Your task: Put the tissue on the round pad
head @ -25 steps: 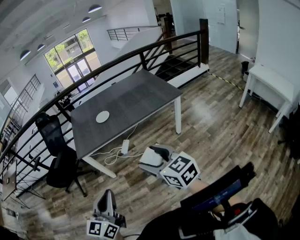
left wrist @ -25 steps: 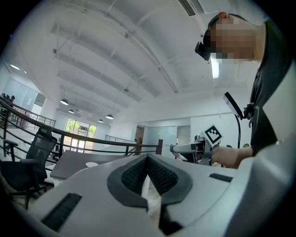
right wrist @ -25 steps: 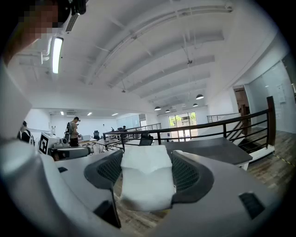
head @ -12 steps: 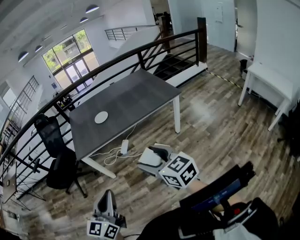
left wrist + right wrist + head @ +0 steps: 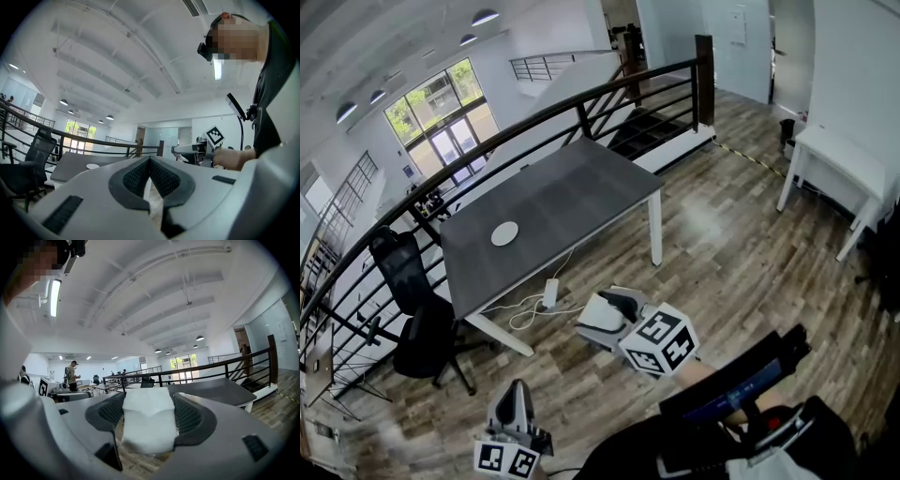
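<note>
A white round pad (image 5: 504, 233) lies on the dark grey table (image 5: 572, 192), toward its left end. My right gripper (image 5: 611, 311) hovers over the wooden floor in front of the table, well short of the pad. It is shut on a folded white tissue (image 5: 147, 423), which fills the space between the jaws and shows as a white pack (image 5: 592, 321) in the head view. My left gripper (image 5: 517, 388) is lower left, near my body, with its jaws shut (image 5: 150, 162) and nothing held. The pad (image 5: 92, 166) shows small and far in the left gripper view.
A black office chair (image 5: 414, 314) stands at the table's left corner. A power strip and white cables (image 5: 546, 298) lie on the floor under the table's near edge. A black railing (image 5: 581, 108) runs behind the table. A white side table (image 5: 842, 161) is at the right.
</note>
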Action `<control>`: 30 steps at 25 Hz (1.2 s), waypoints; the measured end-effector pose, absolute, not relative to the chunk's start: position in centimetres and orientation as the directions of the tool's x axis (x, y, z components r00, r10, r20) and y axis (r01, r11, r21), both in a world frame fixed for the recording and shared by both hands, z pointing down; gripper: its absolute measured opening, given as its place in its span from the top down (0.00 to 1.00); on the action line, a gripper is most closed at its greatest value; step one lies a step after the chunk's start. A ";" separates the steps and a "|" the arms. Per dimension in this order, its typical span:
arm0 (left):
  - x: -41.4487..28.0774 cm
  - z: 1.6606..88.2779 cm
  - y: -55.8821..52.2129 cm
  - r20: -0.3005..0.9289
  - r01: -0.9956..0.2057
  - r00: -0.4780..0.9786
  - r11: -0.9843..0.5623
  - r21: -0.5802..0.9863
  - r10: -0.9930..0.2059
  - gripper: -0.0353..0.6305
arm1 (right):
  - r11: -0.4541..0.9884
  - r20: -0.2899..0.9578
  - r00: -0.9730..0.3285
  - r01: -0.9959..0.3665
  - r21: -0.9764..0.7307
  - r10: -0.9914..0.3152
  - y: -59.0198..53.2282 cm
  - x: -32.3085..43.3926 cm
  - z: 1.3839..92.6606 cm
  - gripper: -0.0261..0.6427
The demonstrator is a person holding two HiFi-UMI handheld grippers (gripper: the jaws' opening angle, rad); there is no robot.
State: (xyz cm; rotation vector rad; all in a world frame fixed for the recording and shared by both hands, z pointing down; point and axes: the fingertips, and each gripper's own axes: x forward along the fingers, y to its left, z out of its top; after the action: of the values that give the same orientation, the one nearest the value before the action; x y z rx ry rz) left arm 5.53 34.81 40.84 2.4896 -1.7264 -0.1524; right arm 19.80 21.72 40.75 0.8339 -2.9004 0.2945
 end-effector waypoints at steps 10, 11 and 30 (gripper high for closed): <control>1.1 41.0 37.1 -0.051 -0.919 0.361 -0.365 0.153 -0.931 0.94 | 0.821 0.162 -0.832 -0.551 -0.145 -0.530 24.3 16.0 40.3 0.46; 0.8 41.2 37.1 -0.051 -0.918 0.361 -0.364 0.156 -0.931 0.94 | 0.822 0.162 -0.833 -0.550 -0.146 -0.529 24.4 15.7 40.4 0.46; -3.5 41.2 30.4 -0.004 -0.965 0.212 -0.210 0.155 -0.977 0.94 | 0.888 0.145 -0.899 -0.433 -0.152 -0.414 16.5 10.1 40.5 0.46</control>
State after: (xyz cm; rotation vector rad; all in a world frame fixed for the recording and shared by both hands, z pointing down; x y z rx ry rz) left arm -3.48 30.40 41.23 2.3510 -1.8945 -0.1520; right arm 10.11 16.53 40.51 0.6631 -2.9469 0.2753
